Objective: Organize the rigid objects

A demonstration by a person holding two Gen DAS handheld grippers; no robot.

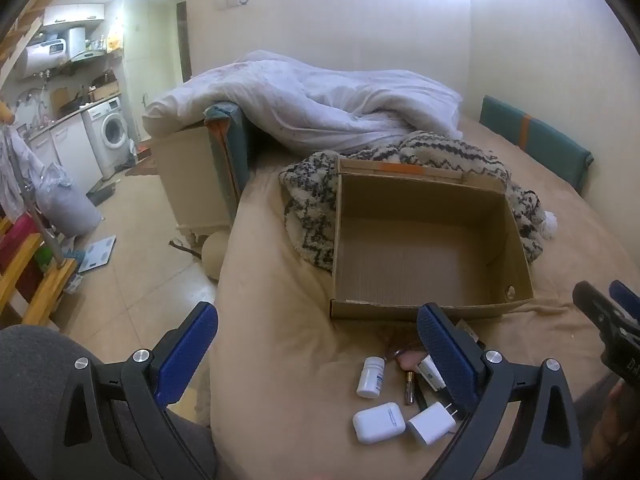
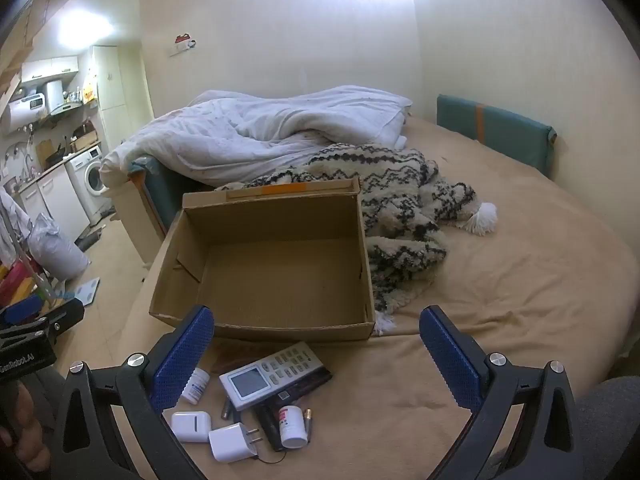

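Observation:
An empty open cardboard box (image 1: 416,256) (image 2: 280,272) sits on the tan bed. In front of it lies a cluster of small items: a white remote (image 2: 272,372) on a dark flat object, a white pill bottle (image 1: 370,376) (image 2: 195,385), a red-labelled bottle (image 2: 291,426), a white earbud case (image 1: 378,422) (image 2: 191,425), a white plug charger (image 1: 431,422) (image 2: 232,441) and loose batteries (image 2: 227,410). My left gripper (image 1: 318,354) hovers open above the cluster's left side. My right gripper (image 2: 318,356) hovers open above the remote. Neither gripper holds anything.
A black-and-cream patterned blanket (image 2: 400,208) lies behind and right of the box, with a white duvet (image 2: 260,132) beyond it. A teal cushion (image 2: 496,132) leans on the far wall. The bed's edge drops to the floor (image 1: 132,264) on the left.

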